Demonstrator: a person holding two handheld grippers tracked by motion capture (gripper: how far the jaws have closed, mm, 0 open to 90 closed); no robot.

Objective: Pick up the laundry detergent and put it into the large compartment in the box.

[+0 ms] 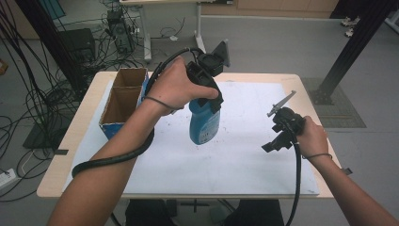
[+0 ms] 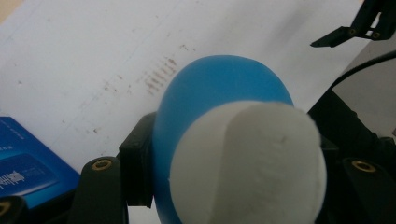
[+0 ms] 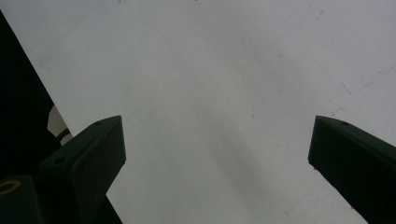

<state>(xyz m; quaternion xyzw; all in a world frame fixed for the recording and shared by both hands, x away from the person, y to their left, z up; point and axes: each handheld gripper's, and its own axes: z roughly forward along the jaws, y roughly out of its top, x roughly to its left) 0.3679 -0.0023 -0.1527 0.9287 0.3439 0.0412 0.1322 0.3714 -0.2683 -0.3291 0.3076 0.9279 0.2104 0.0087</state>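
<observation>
At the far left of the bench [image 1: 56,179] stands an open cardboard box [image 1: 123,96] with blue printed sides, split into two compartments by a divider. Just to its right, the left hand-held gripper [image 1: 205,96] is clamped on the neck of a blue bottle [image 1: 203,123] with a white cap [image 2: 247,163]. The bottle hangs upright below the jaws, clear of the white sheet [image 1: 235,160] that covers the bench, over the sheet's middle. In the left gripper view the black jaws press on either side of the bottle just below the cap, with a corner of the blue box at the lower left. Well to the right, near the sheet's right edge, the right hand-held gripper [image 1: 277,141] is held low over the bench. In the right gripper view its two jaws stand wide apart with nothing between them, above bare white sheet.
</observation>
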